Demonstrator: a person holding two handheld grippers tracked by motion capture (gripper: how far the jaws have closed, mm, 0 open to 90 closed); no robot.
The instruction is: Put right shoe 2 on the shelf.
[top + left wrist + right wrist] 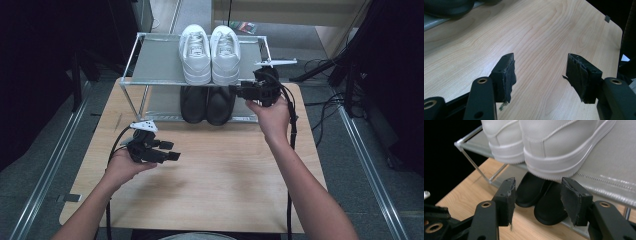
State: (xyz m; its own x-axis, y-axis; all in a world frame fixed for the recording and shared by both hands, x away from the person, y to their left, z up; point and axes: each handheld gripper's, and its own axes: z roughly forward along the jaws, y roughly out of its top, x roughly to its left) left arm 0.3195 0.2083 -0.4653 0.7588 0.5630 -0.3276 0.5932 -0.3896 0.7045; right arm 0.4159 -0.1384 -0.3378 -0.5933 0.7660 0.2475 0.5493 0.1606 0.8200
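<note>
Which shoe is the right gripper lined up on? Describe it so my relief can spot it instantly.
Find the metal shoe rack at the table's far edge. Its top shelf holds white sneakers; on the bottom shelf below sits a black pair. The right black shoe is nearest the open right gripper: dark and on the lower shelf, unlike the white ones.

Light wooden table [215, 175] on grey carpeted floor [360, 165].
</note>
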